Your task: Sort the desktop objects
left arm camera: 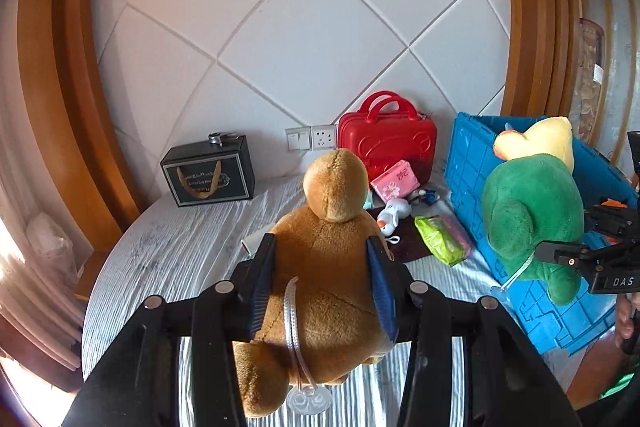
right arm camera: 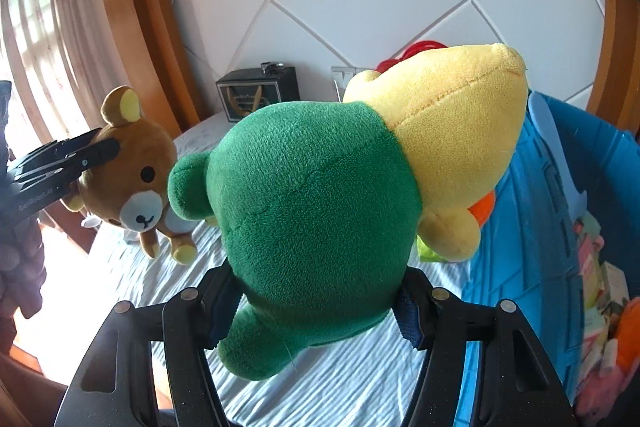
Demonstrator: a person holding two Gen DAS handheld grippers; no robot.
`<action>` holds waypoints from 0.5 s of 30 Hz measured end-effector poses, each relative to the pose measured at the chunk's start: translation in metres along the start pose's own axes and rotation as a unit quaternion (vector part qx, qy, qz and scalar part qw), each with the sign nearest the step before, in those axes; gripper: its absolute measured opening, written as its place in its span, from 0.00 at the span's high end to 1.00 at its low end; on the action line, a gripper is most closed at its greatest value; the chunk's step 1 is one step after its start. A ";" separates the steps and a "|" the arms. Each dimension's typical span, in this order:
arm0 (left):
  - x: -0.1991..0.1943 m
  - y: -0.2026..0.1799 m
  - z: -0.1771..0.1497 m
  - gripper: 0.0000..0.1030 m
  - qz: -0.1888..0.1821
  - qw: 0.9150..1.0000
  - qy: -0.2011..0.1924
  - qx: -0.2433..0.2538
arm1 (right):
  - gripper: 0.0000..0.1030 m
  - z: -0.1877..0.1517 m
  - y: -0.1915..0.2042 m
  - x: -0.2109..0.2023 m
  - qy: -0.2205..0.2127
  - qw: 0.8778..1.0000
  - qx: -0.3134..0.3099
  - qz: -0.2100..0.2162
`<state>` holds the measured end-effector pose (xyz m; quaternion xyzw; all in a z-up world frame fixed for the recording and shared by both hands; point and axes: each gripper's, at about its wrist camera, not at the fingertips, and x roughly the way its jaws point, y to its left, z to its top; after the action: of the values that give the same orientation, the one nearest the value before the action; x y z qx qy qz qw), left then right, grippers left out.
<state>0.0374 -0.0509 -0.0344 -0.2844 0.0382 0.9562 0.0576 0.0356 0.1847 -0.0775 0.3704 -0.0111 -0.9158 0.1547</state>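
While clamped between fingers (left arm camera: 384,291), bear (left arm camera: 324,267)

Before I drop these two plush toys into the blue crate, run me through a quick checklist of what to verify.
1. Left hand-held gripper shut on the brown teddy bear: ok, both fingers press its body.
2. Right hand-held gripper shut on the green and yellow plush toy: ok.
3. Both toys lifted off the striped tablecloth: ok.
4. Blue crate open at the top: ok.
5. Room left inside the crate: cannot tell; the right wrist view shows items already in it.
6. Clear plastic suction-cup loop hanging from the bear free of snags: cannot tell.
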 end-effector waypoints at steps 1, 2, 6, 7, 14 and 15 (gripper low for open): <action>-0.004 -0.006 0.006 0.58 -0.002 1.000 -0.005 0.002 | 0.37 0.004 -0.002 -0.007 -0.008 1.000 0.000 0.003; -0.007 -0.012 0.012 0.58 -0.005 1.000 -0.008 0.004 | 0.37 0.007 -0.005 -0.013 -0.014 1.000 0.000 0.006; -0.018 -0.039 0.032 0.60 -0.019 1.000 -0.020 0.015 | 0.37 0.015 -0.016 -0.037 -0.039 0.999 0.002 0.014; -0.020 -0.045 0.037 0.60 -0.023 0.999 -0.020 0.016 | 0.37 0.016 -0.020 -0.043 -0.045 0.999 0.003 0.017; -0.021 -0.087 0.069 0.87 -0.056 0.998 -0.017 0.016 | 0.37 0.013 -0.053 -0.071 -0.064 0.998 0.016 0.023; -0.020 -0.093 0.075 1.00 -0.057 0.998 -0.018 0.016 | 0.37 0.013 -0.060 -0.074 -0.065 0.997 0.020 0.024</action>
<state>0.0262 0.0476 0.0352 -0.2677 0.0363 0.9557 0.1171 0.0601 0.2620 -0.0261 0.3124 -0.0482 -0.9338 0.1678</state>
